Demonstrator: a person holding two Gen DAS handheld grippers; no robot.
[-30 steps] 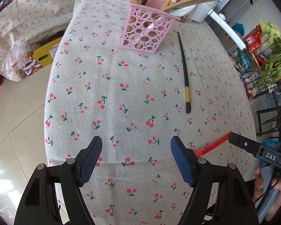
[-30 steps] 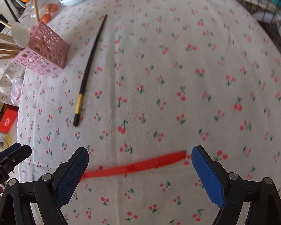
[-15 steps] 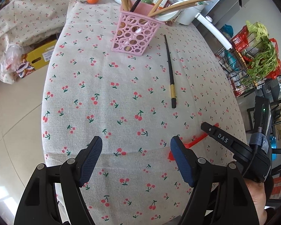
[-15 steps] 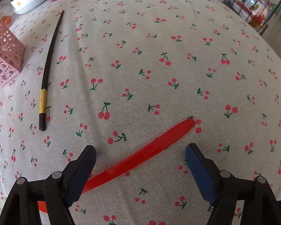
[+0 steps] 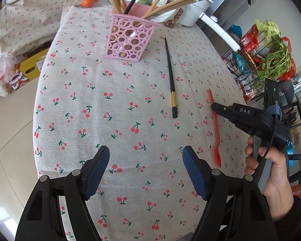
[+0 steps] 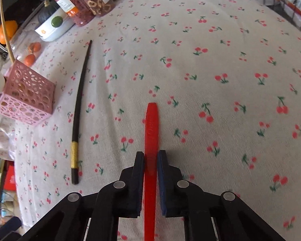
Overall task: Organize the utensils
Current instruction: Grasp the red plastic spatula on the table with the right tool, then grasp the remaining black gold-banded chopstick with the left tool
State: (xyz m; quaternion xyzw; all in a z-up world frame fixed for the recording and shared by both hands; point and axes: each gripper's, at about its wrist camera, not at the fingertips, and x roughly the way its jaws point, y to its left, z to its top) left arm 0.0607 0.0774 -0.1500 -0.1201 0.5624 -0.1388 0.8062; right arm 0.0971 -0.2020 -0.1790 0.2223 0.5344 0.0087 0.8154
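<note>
Two tools work over the cherry-print surface [image 5: 110,104]: the right tool [image 6: 150,158] is closing on a red utensil [image 6: 151,124] lying flat, the left tool [image 5: 145,160] gapes empty. Lift level, probably toward the pink holder [image 5: 128,38]. Only the left view shows the holder's contents and the utensil's blurred end.
</note>
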